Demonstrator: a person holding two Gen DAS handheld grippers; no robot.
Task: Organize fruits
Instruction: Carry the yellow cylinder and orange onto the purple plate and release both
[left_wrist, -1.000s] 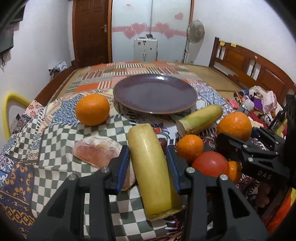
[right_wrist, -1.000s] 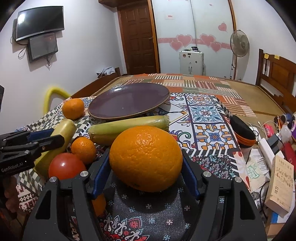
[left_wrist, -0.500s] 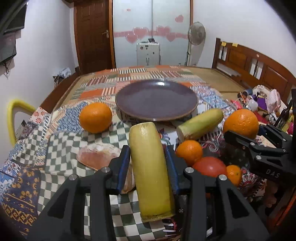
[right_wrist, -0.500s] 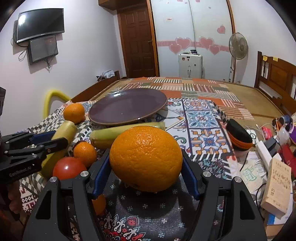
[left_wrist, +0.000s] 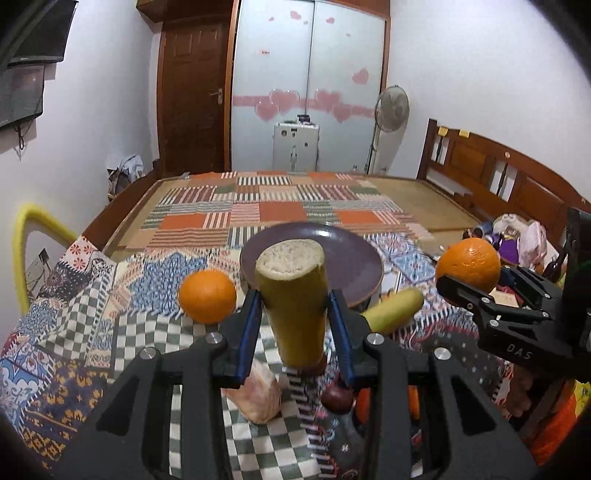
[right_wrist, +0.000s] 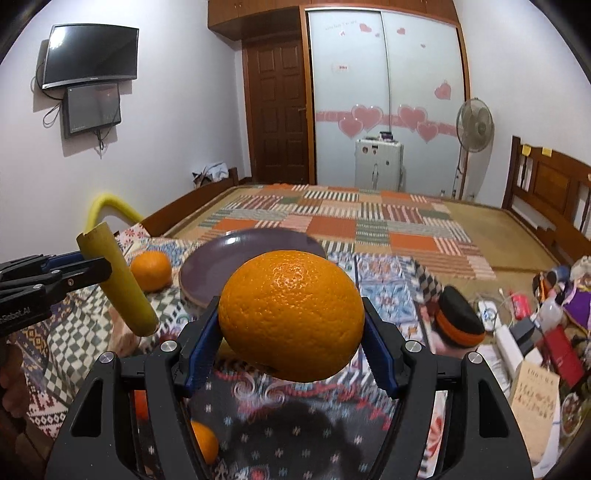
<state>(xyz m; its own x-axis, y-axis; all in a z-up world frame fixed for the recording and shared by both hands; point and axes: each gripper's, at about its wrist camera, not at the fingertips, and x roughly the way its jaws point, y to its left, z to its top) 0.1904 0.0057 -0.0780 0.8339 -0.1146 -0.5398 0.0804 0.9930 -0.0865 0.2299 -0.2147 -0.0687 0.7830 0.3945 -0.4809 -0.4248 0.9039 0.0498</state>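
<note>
My left gripper is shut on a yellow banana piece, lifted above the cloth with its cut end up and tilted; it also shows in the right wrist view. My right gripper is shut on a large orange, held in the air; this orange shows at the right of the left wrist view. The purple plate lies on the bed just beyond both grippers. A second orange and a second banana piece lie on the cloth near the plate.
A pale pink fruit, a small dark fruit and small oranges lie on the cloth below the grippers. A black and orange cap, boxes and clutter sit at the right. A wooden headboard stands far right.
Both grippers have risen off the cloth with their fruit. The banana piece has tipped from lying flat to nearly upright. The views now look higher across the bed.
</note>
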